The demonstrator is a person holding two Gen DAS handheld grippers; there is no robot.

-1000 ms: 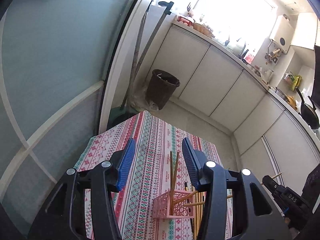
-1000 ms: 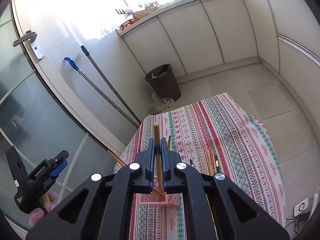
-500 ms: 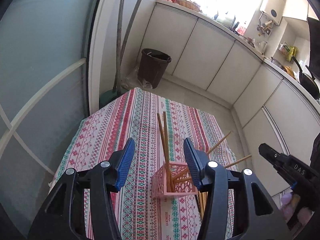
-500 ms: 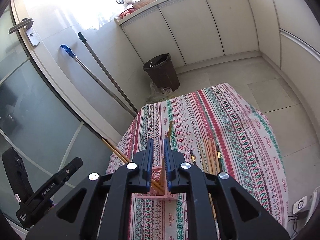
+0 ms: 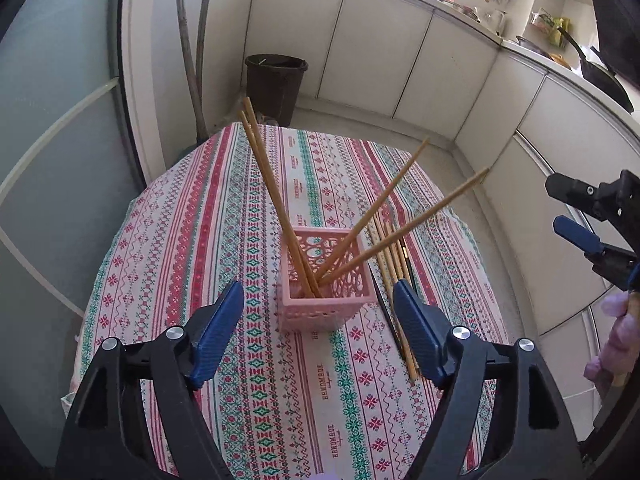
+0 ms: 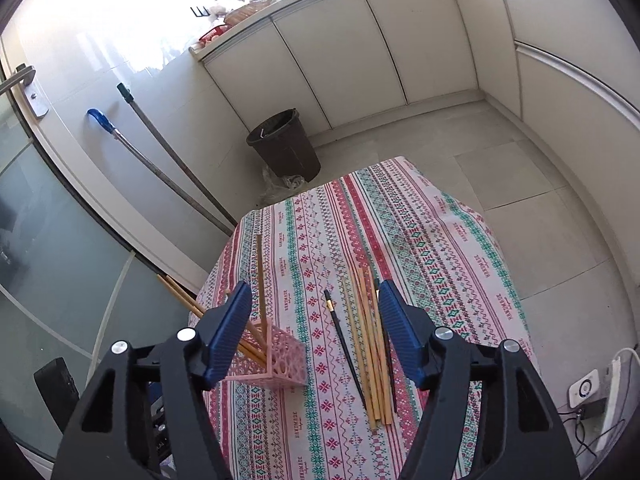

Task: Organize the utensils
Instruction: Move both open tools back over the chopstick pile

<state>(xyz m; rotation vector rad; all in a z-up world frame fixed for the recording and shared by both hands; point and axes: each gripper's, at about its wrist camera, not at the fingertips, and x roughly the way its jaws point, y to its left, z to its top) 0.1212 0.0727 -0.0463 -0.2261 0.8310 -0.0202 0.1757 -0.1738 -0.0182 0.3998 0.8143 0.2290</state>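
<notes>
Left claw (image 5: 318,328) wide open, holding nothing; it hangs above the near side of the surface (image 5: 224,216), with the pink basket (image 5: 324,280) framed between its blue pads (image 5: 218,332), not touching either. Right claw (image 6: 316,336) also wide open and empty. Basket stands upright near the middle of the cloth; in the right view it sits at about 8 o'clock, partly hidden behind the left pad. Four tan chopsticks stand in it: a pair (image 5: 272,184) leaning toward 11 o'clock, and two single sticks (image 5: 404,224) splayed toward 1–2 o'clock, tips well past the rim. Loose bundle (image 6: 370,344) of tan chopsticks lies flat on the cloth just right of the basket, running near-to-far; a dark chopstick (image 6: 344,344) lies along its left side, another dark one along its right. In the right view the bundle sits between the open pads. Far half of the cloth is bare out to the rounded edge; bundle's near ends lie inside the near edge. Beyond the far edge: a bin (image 6: 286,144) on the floor and two mop handles (image 6: 160,164) leaning on the door frame at 10–11 o'clock. Cabinets (image 6: 360,52) line the far and right walls.
</notes>
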